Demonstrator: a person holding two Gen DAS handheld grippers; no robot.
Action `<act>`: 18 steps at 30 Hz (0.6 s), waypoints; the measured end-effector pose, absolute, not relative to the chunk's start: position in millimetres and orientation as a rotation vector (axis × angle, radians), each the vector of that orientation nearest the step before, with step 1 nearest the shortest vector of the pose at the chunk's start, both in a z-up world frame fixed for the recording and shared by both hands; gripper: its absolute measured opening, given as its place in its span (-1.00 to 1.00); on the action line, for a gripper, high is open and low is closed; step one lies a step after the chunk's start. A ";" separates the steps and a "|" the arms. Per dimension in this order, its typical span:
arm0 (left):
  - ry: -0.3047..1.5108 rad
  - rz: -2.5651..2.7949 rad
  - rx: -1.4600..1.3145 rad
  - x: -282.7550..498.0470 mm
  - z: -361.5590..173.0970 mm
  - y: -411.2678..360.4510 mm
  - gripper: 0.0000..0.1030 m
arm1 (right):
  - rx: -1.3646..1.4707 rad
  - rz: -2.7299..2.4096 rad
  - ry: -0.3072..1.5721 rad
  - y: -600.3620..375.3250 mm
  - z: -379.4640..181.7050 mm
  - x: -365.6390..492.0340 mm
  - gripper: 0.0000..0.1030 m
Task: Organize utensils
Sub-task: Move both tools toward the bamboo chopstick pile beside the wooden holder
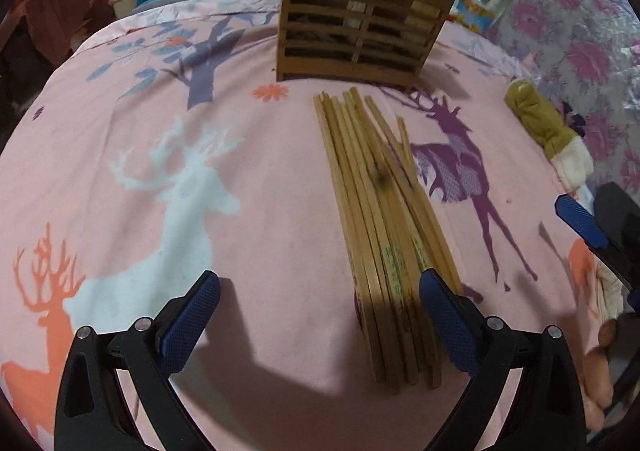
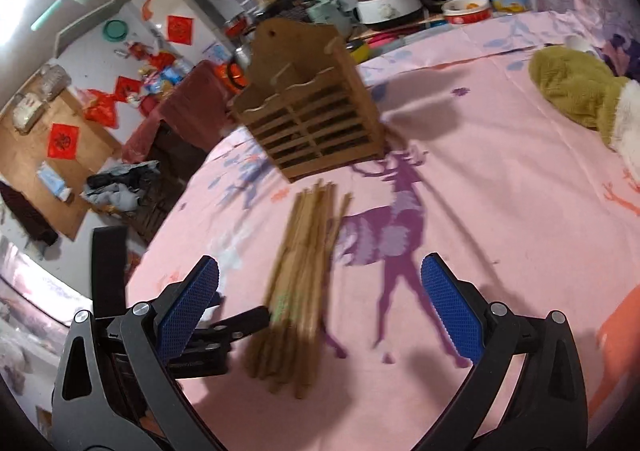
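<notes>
A bundle of wooden chopsticks (image 1: 380,219) is laid lengthwise on a pink cloth (image 1: 260,179) printed with deer, the far ends pointing toward a slatted wooden holder (image 1: 360,15) that stands upright just beyond them. In the left wrist view the left gripper (image 1: 320,315) is seen held wide open above the cloth, with nothing between its blue pads; its right-hand pad is placed just over the near right edge of the bundle, though whether it touches the sticks cannot be told. Green print is visible on a few of the sticks near that pad. At the right edge of this view part of the right gripper (image 1: 588,227) is visible, and fingers (image 1: 600,379) of a hand are seen at the lower right. In the right wrist view the right gripper (image 2: 320,311) is likewise spread wide and empty, and the chopsticks (image 2: 300,291), blurred here, are seen in the gap between its fingers, nearer the left one. The holder (image 2: 312,107) is seen beyond the bundle, and a black part of the left gripper (image 2: 216,335) is seen at the lower left. An olive-green mitten (image 2: 580,95) with a white cuff is lying on the cloth (image 2: 500,191) to the right, well apart from the sticks. Pots, jars and a cooker are crowded behind the cloth.
</notes>
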State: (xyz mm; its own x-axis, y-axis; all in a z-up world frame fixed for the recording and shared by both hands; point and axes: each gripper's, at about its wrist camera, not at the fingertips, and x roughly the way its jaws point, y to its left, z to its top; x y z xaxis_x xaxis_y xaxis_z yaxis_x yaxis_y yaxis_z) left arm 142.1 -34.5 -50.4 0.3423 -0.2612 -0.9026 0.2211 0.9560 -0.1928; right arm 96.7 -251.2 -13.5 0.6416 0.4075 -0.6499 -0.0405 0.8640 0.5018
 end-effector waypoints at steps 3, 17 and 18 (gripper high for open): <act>1.173 -0.281 -0.022 148.1 -53.1 -29.5 0.89 | 0.495 0.270 0.838 -254.6 -10.9 97.9 0.89; 1.167 -0.112 -0.084 175.1 -56.8 18.4 0.89 | 0.372 0.206 0.887 -249.0 -23.3 102.2 0.89; 1.163 -0.120 -0.089 175.1 -54.6 19.1 0.89 | 0.345 0.214 0.902 -243.8 -26.1 103.3 0.80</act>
State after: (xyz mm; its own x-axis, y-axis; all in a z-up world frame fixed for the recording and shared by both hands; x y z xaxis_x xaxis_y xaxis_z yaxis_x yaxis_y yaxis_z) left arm 175.1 19.1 -54.6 0.3914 -0.1406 -0.9094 0.0485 0.9900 -0.1323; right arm 103.3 -243.8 -26.1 0.6041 0.3243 -0.7280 -0.0372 0.9240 0.3807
